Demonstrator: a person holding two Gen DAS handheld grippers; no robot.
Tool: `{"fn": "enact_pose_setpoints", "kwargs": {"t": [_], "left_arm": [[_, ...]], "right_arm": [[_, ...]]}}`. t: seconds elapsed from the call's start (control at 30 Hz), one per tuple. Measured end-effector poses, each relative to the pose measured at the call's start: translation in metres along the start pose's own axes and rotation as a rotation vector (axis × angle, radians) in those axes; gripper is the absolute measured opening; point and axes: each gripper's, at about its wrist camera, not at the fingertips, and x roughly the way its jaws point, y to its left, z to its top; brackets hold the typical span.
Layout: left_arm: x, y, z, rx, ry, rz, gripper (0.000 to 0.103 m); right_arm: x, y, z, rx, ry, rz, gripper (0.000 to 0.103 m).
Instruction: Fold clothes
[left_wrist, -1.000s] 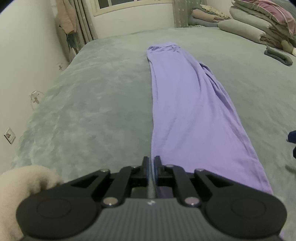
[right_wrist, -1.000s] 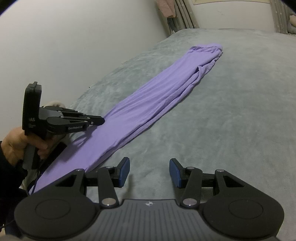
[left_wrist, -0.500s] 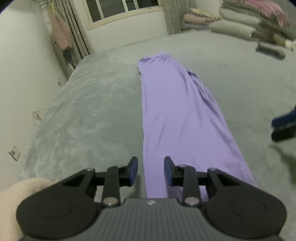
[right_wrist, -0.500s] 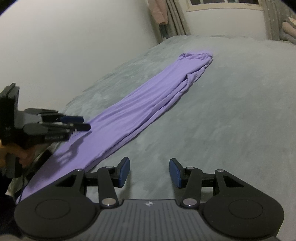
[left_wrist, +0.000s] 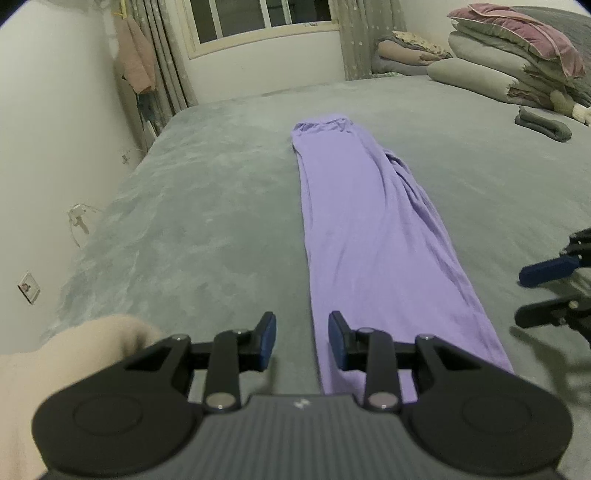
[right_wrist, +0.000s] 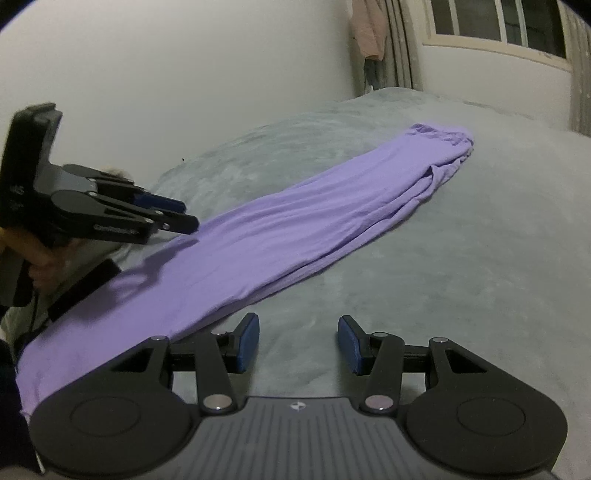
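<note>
A long lilac garment (left_wrist: 373, 236) lies flat on the grey bed (left_wrist: 207, 229), folded into a narrow strip that runs away from me. It also shows in the right wrist view (right_wrist: 280, 243). My left gripper (left_wrist: 302, 341) is open and empty, above the strip's near left edge. It also shows in the right wrist view (right_wrist: 173, 216), raised over the near end of the cloth. My right gripper (right_wrist: 298, 343) is open and empty over bare bed to the right of the strip. It also shows at the right edge of the left wrist view (left_wrist: 543, 291).
Folded quilts and pillows (left_wrist: 517, 62) are stacked at the far right, with a small grey folded item (left_wrist: 543, 123) in front. A wall (left_wrist: 48, 147) runs along the bed's left side. A window (left_wrist: 258, 18) and curtains stand at the far end.
My left gripper has opened, let go of the garment's near end and risen above it. The right gripper has lifted and stayed open.
</note>
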Motion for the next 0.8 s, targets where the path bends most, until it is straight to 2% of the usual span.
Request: {"fn": "enact_pose_setpoints", "kwargs": {"t": [0.1,0.2,0.37,0.57,0.67,0.8], "left_arm": [[-0.001,-0.005,-0.009,0.021,0.024,0.002,0.029],[0.001,-0.011,-0.016,0.081,0.042,0.052,0.03],[0.003,-0.014,-0.019,0.112,0.057,0.107,0.022],[-0.004,-0.008,-0.016,0.063,0.029,0.065,0.023],[-0.008,-0.006,-0.017,0.05,0.019,0.072,0.023],[-0.014,-0.01,-0.005,0.034,-0.013,0.057,0.023]], "right_arm": [[0.004,0.005,0.0,0.005,0.004,0.004,0.047],[0.006,0.018,0.0,-0.018,-0.002,0.026,0.047],[0.007,0.041,-0.006,-0.088,-0.01,0.067,0.047],[0.003,0.057,-0.014,-0.115,-0.012,0.109,0.047],[0.003,0.061,-0.015,-0.128,-0.021,0.096,0.047],[0.007,0.048,-0.008,-0.053,-0.027,0.09,0.047]]}}
